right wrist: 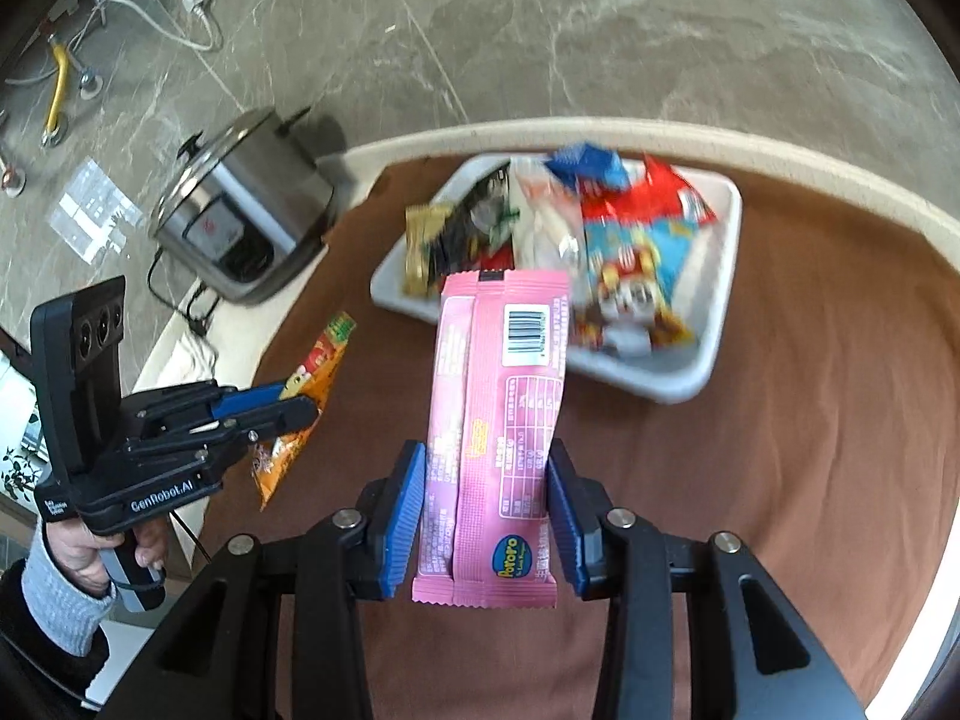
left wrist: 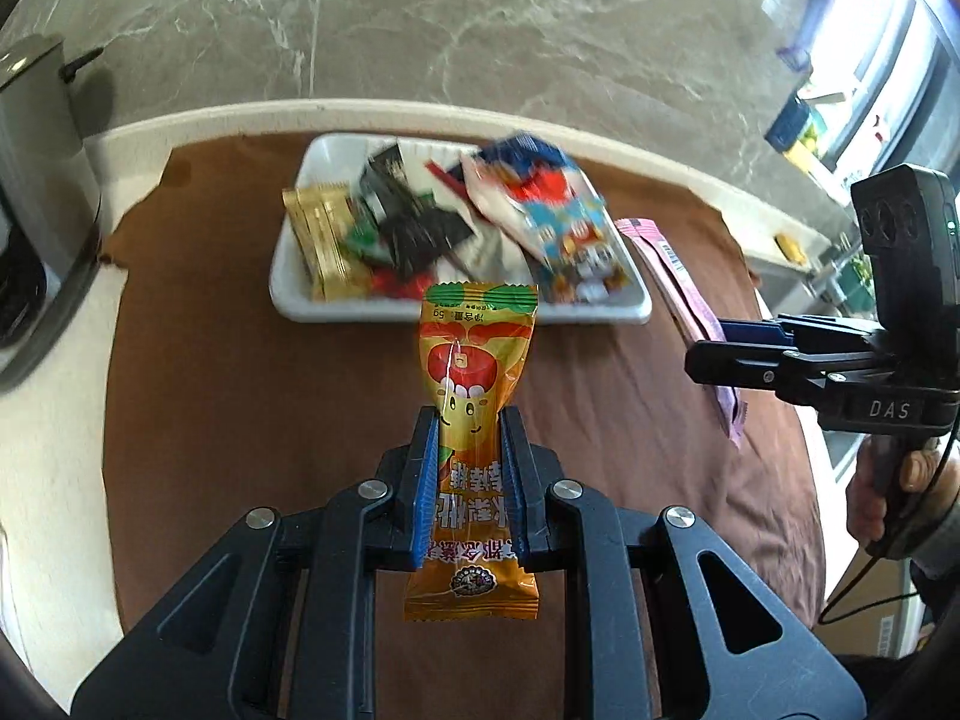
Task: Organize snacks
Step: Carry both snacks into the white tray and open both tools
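Note:
My left gripper is shut on an orange candy packet and holds it above the brown cloth, just short of the white tray. The tray holds several snack packets, among them gold bars and a blue-red bag. My right gripper is shut on a pink snack bar, held above the cloth near the tray. Each gripper shows in the other view: the right one with the pink bar, the left one with the orange packet.
A brown cloth covers a round cream table. A steel rice cooker stands on the floor at the table's left edge. Cables lie on the marble floor beyond.

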Tool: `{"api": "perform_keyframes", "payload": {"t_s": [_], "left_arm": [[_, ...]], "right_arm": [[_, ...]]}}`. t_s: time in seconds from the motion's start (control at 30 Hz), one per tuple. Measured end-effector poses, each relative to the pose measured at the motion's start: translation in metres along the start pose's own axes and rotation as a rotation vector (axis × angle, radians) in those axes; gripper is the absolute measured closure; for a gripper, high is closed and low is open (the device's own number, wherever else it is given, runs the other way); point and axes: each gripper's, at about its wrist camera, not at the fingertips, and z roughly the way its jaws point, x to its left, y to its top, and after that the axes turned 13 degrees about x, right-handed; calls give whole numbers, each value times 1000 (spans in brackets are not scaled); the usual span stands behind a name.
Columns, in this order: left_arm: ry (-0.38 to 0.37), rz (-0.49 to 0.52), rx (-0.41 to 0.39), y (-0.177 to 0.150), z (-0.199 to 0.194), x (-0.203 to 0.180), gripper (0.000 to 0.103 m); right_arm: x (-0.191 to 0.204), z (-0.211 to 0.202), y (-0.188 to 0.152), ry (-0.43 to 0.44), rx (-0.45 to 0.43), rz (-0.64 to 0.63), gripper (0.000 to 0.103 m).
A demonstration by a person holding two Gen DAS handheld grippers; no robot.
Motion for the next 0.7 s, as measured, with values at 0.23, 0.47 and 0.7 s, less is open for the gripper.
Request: {"api": "perform_keyframes", "payload": {"t_s": [0.23, 0.47, 0.7], "left_arm": [[-28, -13, -14, 60, 8, 33, 85], [-50, -44, -13, 105, 25, 64, 85], [-59, -42, -3, 138, 47, 81, 85]], "right_arm": [[5, 18, 58, 19, -12, 22, 61], [5, 41, 102, 26, -18, 54, 61], [-9, 63, 131, 14, -17, 115, 60]]}}
